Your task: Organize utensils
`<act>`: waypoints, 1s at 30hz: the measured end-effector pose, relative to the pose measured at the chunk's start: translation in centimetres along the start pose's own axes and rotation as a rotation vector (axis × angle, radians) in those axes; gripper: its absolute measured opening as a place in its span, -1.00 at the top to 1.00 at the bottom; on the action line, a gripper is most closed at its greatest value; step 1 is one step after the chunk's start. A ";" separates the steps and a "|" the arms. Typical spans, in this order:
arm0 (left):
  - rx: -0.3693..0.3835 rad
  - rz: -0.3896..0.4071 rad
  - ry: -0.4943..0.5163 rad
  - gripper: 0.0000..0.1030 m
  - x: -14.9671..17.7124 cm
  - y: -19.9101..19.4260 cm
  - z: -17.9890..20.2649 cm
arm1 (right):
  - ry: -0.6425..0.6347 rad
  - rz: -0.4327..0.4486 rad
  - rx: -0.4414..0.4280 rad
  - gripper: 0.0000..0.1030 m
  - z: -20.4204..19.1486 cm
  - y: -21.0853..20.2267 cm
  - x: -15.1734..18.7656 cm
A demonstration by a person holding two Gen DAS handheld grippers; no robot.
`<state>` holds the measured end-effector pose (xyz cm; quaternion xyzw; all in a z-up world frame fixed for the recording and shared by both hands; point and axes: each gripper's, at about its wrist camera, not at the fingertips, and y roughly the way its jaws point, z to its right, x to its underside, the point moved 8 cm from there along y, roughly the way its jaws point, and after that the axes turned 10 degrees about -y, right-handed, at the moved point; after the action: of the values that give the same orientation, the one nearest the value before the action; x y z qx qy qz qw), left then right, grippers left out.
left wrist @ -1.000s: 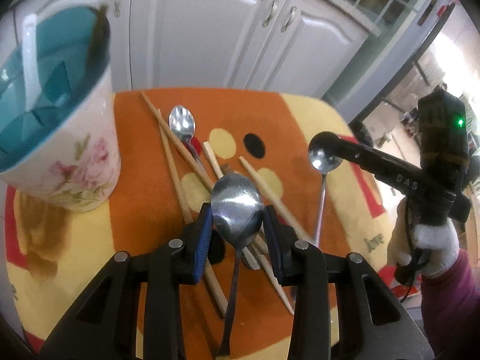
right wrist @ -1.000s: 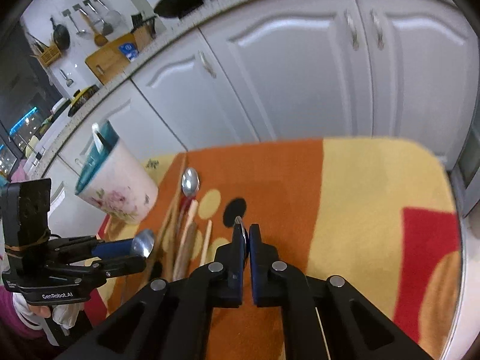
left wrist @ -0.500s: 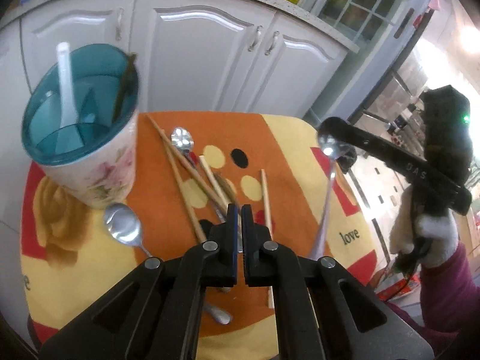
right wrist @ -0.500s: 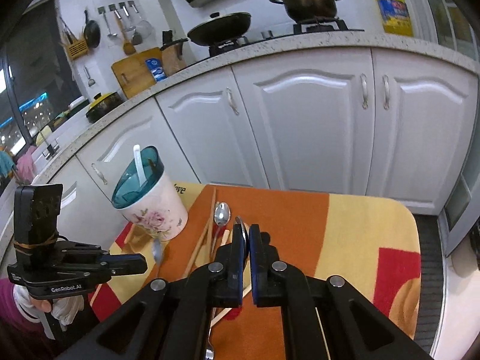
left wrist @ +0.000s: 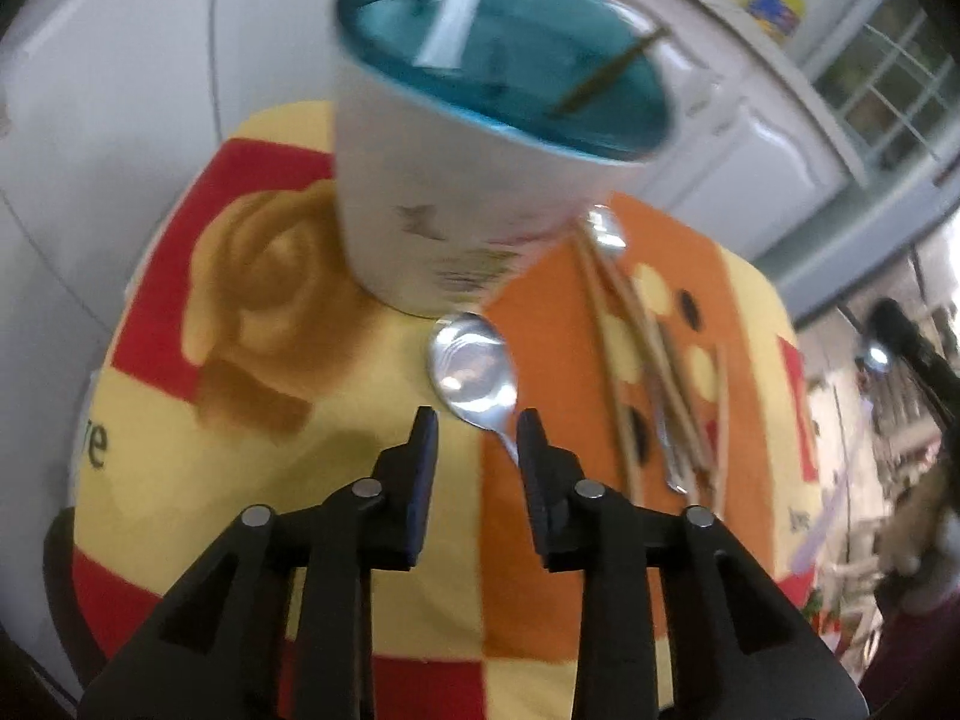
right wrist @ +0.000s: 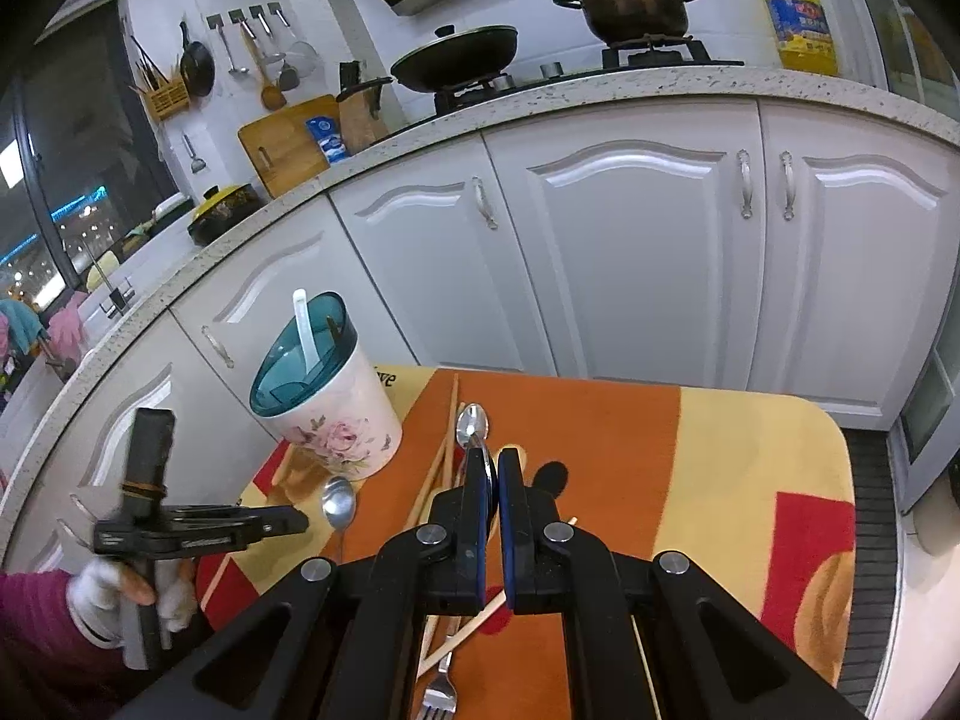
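A white floral cup (left wrist: 432, 192) with a teal inside stands on the cloth and holds a white spoon (left wrist: 456, 6) and a chopstick (left wrist: 606, 81). A steel spoon (left wrist: 474, 369) lies on the cloth in front of the cup, its neck running back between my left gripper's (left wrist: 477, 426) tips. Those jaws are opening and the pads do not touch the spoon. My right gripper (right wrist: 492, 462) hovers over the table, shut on a second spoon (right wrist: 490, 471) whose thin edge shows between the pads. The left gripper (right wrist: 300, 522) also shows beside the lying spoon (right wrist: 338, 501).
Several wooden chopsticks (left wrist: 630, 330), another spoon (right wrist: 472, 423) and a fork (right wrist: 438, 702) lie on the orange part of the cloth (right wrist: 720, 450). White cabinet doors (right wrist: 630, 252) stand close behind the table. A gloved hand (right wrist: 120, 594) holds the left tool.
The big spoon left my left gripper and now lies by the cup. The left gripper shut, swung left toward the cup and reopened. The right gripper rose with its spoon.
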<state>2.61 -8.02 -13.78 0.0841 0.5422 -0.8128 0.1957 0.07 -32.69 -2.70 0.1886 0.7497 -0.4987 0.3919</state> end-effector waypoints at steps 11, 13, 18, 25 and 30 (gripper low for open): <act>-0.011 0.015 0.062 0.80 -1.5 3.1 0.0 | 0.010 -0.005 -0.021 0.94 -0.7 0.4 -0.4; -0.003 0.028 0.063 0.92 -1.6 2.7 0.3 | 0.004 -0.004 -0.023 0.94 -1.0 0.4 -0.5; -0.006 0.087 0.112 0.96 -1.2 -0.1 1.2 | -0.012 0.006 -0.030 0.94 -1.7 0.3 -1.2; -0.007 0.139 0.152 0.99 -1.3 -3.7 2.7 | -0.047 0.018 -0.039 0.94 -3.4 0.0 -2.1; -0.008 0.160 0.184 1.00 -1.0 -5.3 4.6 | -0.067 0.032 -0.037 0.94 -4.2 -0.4 -3.2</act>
<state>1.73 -10.23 -7.14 0.2003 0.5527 -0.7813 0.2097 0.08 -28.75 0.82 0.1765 0.7423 -0.4843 0.4280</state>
